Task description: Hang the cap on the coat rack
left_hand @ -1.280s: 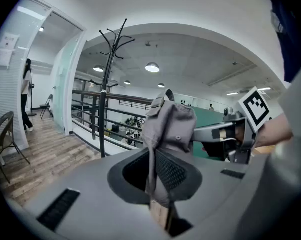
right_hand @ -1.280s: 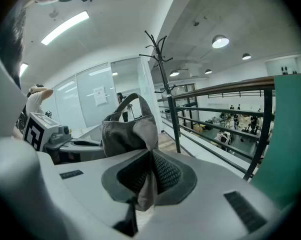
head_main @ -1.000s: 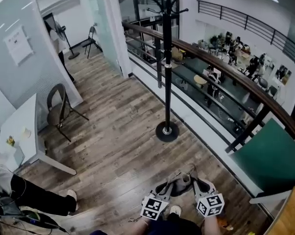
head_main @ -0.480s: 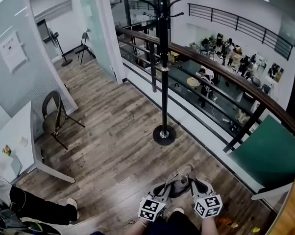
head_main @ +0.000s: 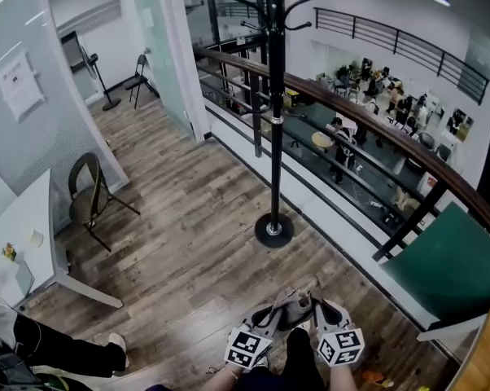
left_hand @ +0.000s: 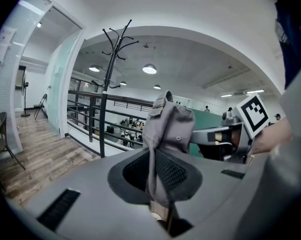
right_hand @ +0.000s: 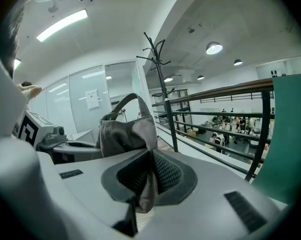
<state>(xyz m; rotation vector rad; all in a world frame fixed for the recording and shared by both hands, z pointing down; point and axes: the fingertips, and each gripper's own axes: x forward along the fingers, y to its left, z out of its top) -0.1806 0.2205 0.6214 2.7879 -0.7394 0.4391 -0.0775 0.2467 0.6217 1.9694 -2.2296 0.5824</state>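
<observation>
Head view | left fingers (left_hand: 173, 173) and right fingers (right_hand: 168, 175) both pinch the cap (head_main: 293, 309) | risk: thin fabric slipping free, or missing the coat rack (head_main: 275, 112) hooks overhead.

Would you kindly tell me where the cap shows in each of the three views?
Head view: cap at bottom centre.
Left gripper view: cap at centre, slightly right.
Right gripper view: cap at centre, slightly left.
Shared landmark: the coat rack, standing beyond the cap in every view.
</observation>
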